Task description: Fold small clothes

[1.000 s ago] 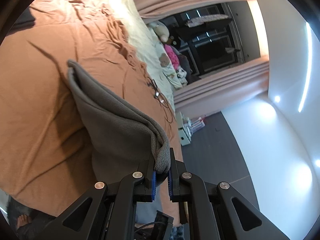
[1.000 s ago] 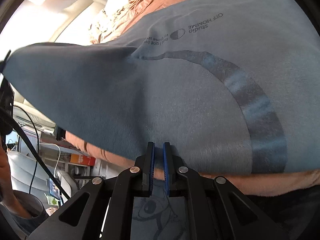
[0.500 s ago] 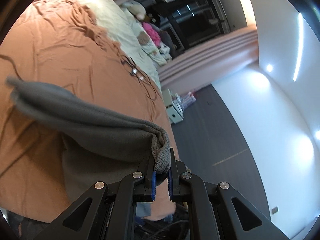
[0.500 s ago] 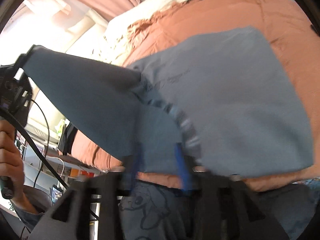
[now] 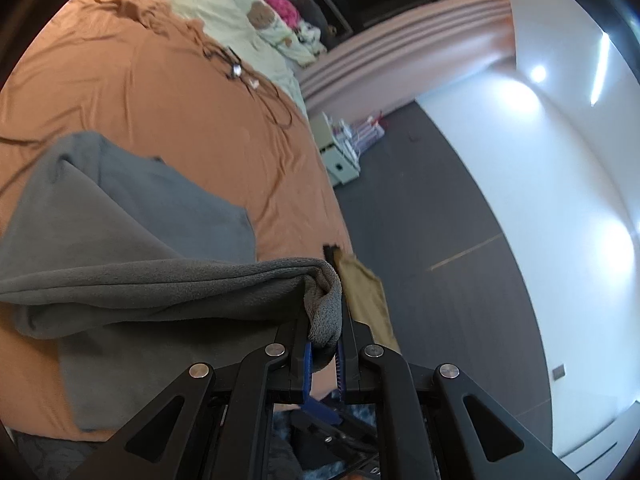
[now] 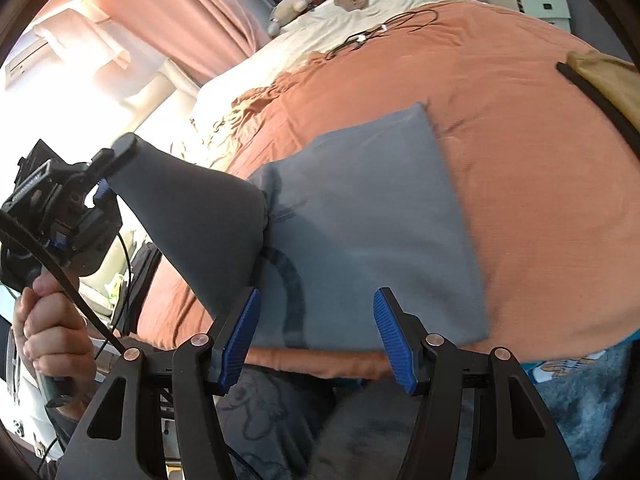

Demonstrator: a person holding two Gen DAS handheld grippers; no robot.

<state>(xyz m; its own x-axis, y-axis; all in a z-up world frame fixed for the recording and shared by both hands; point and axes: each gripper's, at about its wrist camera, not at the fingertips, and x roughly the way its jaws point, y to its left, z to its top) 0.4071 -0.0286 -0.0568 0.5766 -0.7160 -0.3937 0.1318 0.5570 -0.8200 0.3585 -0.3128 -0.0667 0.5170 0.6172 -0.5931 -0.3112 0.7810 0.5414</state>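
Observation:
A grey garment [image 6: 372,216] lies partly flat on the orange bedsheet [image 6: 520,120], with a dark curved print near its front edge. My left gripper [image 5: 325,320] is shut on one bunched corner of it. That corner is held up off the bed, and the cloth [image 5: 132,216] drapes away to the left. In the right wrist view the left gripper [image 6: 106,160] shows at the left, with the lifted flap stretched from it down to the bed. My right gripper [image 6: 318,300] hovers open over the garment's near edge, nothing between its blue pads [image 6: 394,340].
A person's hand [image 6: 52,332] grips the left gripper's handle. A tan cloth with a black strip [image 6: 608,76] lies at the bed's right edge. Cables [image 6: 376,32] and a cream duvet [image 6: 360,0] with soft toys lie farther back. A white drawer unit [image 5: 340,160] stands on the dark floor.
My right gripper has let go of the garment's edge, opened and pulled back and up. My left gripper has swung sideways with its corner, lifting the flap off the flat part.

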